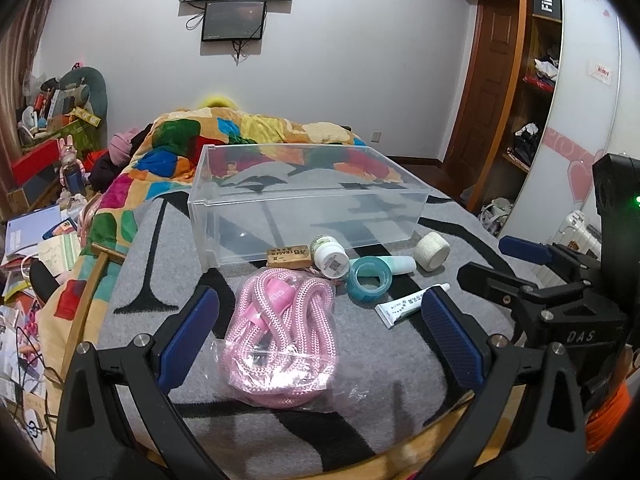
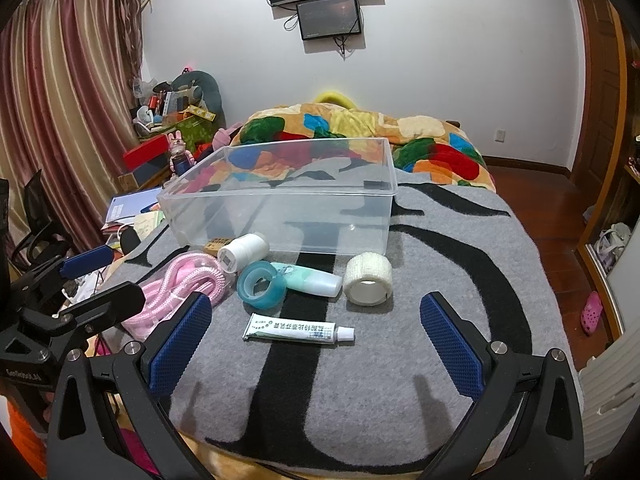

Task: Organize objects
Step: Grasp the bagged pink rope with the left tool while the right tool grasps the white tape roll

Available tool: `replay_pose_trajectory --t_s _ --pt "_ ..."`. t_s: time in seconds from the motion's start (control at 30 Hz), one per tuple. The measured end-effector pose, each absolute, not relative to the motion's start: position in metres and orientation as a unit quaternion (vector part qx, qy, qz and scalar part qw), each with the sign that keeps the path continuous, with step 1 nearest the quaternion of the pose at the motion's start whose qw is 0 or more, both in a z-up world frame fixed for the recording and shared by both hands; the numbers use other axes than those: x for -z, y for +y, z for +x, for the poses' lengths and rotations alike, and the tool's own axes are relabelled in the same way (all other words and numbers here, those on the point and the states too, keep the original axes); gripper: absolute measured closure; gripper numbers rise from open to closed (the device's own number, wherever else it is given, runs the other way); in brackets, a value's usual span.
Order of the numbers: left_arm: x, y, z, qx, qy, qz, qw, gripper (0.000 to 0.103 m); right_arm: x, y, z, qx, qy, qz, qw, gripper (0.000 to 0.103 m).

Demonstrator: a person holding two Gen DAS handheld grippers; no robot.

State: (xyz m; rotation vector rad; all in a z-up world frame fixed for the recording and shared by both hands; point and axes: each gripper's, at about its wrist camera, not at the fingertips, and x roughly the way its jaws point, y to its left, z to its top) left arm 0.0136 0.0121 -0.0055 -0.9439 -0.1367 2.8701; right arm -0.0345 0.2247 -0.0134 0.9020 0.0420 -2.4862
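A clear plastic bin [image 1: 304,216] [image 2: 280,216] stands empty on the grey rug. In front of it lie a bagged pink rope [image 1: 280,332] [image 2: 180,288], a wooden eraser block [image 1: 288,257], a white pill bottle [image 1: 330,256] [image 2: 244,252], a teal tape roll [image 1: 370,279] [image 2: 262,287], a mint tube [image 2: 316,280], a white bandage roll [image 1: 431,249] [image 2: 368,278] and an ointment tube [image 1: 404,305] [image 2: 298,330]. My left gripper [image 1: 316,340] is open with the pink rope between its fingers. My right gripper [image 2: 316,340] is open, its fingers either side of the ointment tube.
A colourful quilt [image 1: 240,140] lies behind the bin. A wooden stick [image 1: 86,304] leans at the bed's left edge. Cluttered papers and boxes [image 1: 36,240] fill the floor at left. A wardrobe [image 1: 532,80] stands at right.
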Motion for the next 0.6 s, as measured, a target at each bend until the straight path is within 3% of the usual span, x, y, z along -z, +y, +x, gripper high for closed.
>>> replay_pose_trajectory --t_s 0.07,0.47,0.6 --pt "0.006 0.012 0.011 -0.945 -0.039 -0.319 0.06 0.014 0.014 0.227 -0.038 0.911 0.014 0.332 0.243 0.002" --pt "0.04 0.009 -0.024 -0.911 0.015 -0.406 0.062 0.015 0.027 0.237 -0.086 0.901 0.018 0.368 0.228 0.045" --pt "0.055 0.006 -0.032 -0.901 0.018 -0.429 0.063 0.015 0.039 0.236 -0.102 0.888 0.005 0.394 0.238 0.053"
